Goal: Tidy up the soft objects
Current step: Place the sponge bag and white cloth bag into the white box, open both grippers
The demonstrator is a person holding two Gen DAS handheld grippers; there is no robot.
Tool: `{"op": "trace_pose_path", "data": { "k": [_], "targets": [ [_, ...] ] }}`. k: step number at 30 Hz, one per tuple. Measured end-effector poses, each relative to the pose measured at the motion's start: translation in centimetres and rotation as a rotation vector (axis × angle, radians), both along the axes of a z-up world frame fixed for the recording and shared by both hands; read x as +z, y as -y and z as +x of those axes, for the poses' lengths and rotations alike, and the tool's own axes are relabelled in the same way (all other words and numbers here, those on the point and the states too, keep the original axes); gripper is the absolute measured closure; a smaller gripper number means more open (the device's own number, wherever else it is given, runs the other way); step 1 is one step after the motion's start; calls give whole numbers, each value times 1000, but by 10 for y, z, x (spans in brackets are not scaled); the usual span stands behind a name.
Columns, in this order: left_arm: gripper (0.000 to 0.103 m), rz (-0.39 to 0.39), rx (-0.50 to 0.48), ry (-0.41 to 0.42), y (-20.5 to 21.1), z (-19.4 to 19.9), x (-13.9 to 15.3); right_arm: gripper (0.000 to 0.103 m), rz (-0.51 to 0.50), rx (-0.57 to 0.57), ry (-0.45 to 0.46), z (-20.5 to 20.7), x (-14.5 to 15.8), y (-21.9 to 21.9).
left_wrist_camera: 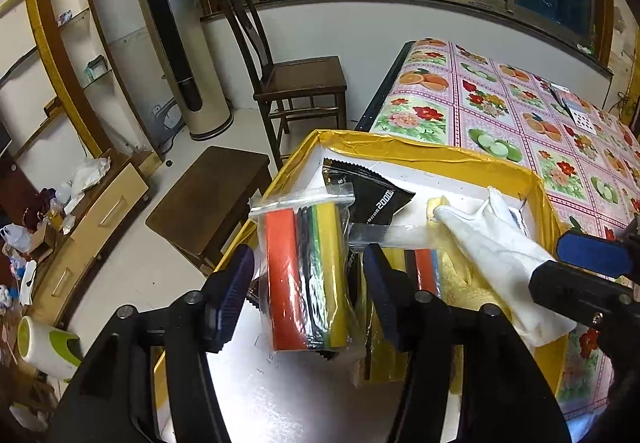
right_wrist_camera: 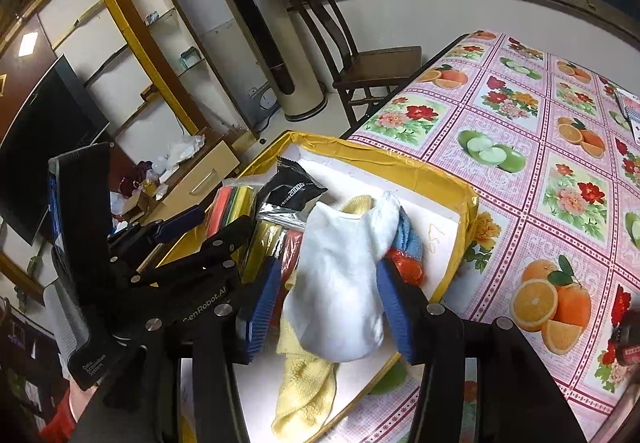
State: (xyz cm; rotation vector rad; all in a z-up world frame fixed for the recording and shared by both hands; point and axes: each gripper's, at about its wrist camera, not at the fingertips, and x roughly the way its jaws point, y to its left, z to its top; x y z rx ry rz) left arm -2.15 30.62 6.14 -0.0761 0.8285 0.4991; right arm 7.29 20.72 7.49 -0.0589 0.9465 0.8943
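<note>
A yellow-taped box [left_wrist_camera: 420, 151] [right_wrist_camera: 380, 157] with a white floor stands at the table's corner. My left gripper [left_wrist_camera: 306, 295] [right_wrist_camera: 206, 227] is shut on a clear bag of coloured sponges [left_wrist_camera: 308, 275] [right_wrist_camera: 232, 203], held over the box's left side. My right gripper [right_wrist_camera: 330, 307] [left_wrist_camera: 576, 269] is shut on a white sock [right_wrist_camera: 340, 283] [left_wrist_camera: 492, 251] over the box's right side. Beneath it lie a yellow cloth [right_wrist_camera: 304, 395], a blue cloth [right_wrist_camera: 408, 239] and a red item [right_wrist_camera: 408, 269]. A black packet [left_wrist_camera: 376, 199] [right_wrist_camera: 292, 187] lies at the far end, and a second sponge bag [left_wrist_camera: 424, 271] rests on the floor.
The table [left_wrist_camera: 500, 103] [right_wrist_camera: 540, 131] carries a floral cloth, with playing cards [left_wrist_camera: 576, 107] at its far right. Left of it are a wooden chair [left_wrist_camera: 296, 83], a low stool [left_wrist_camera: 208, 195], a tower air conditioner [left_wrist_camera: 176, 35] and a cluttered low cabinet [left_wrist_camera: 100, 211].
</note>
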Motion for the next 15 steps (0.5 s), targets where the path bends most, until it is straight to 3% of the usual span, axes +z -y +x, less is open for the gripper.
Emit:
{"op": "trace_pose_path", "data": {
  "k": [2, 4, 15],
  "targets": [
    [42, 20, 9, 18, 3, -2, 5, 51, 11, -6, 2, -2, 4, 8],
    [28, 12, 10, 38, 3, -6, 10, 51, 21, -16, 1, -2, 7, 16],
    [27, 45, -25, 68, 35, -12, 26, 47, 46, -37, 26, -19, 17, 58]
  ]
}}
